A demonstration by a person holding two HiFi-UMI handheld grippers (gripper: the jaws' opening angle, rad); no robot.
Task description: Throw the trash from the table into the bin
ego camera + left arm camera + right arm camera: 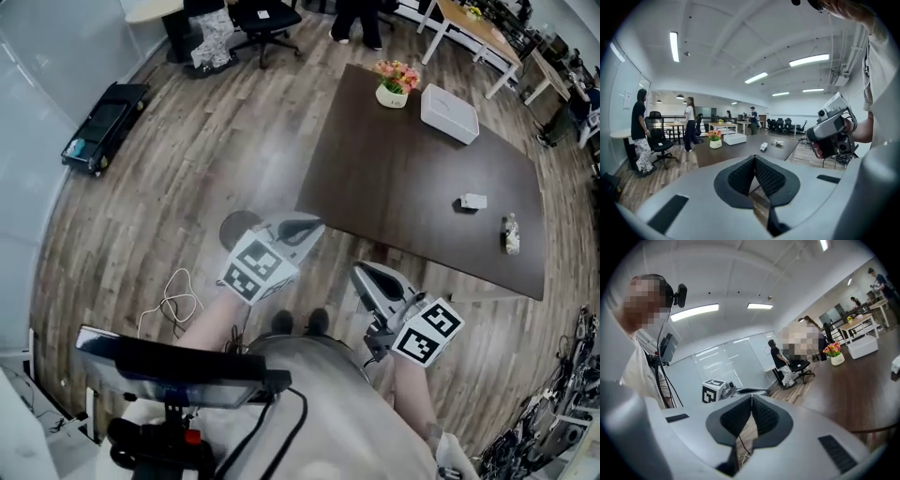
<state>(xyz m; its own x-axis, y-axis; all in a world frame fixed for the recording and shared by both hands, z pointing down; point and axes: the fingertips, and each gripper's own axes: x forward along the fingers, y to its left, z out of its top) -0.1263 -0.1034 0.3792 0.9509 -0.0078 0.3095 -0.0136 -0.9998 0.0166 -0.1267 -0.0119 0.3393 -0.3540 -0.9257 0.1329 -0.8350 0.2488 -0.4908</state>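
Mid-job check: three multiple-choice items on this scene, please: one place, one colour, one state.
1. The flower pot stands: A on the floor; B on the table beside the white box; C on a chair.
2. The table is: A white; B green; C dark brown.
3. The left gripper and right gripper are: A open; B shut, empty; C shut on trash.
B, the head view shows it by the box; C, its bare surface is dark brown; B, the pads meet with nothing between.

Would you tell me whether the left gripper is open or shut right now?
Shut and empty: the left gripper shows its pads meeting at the tips in its own view.
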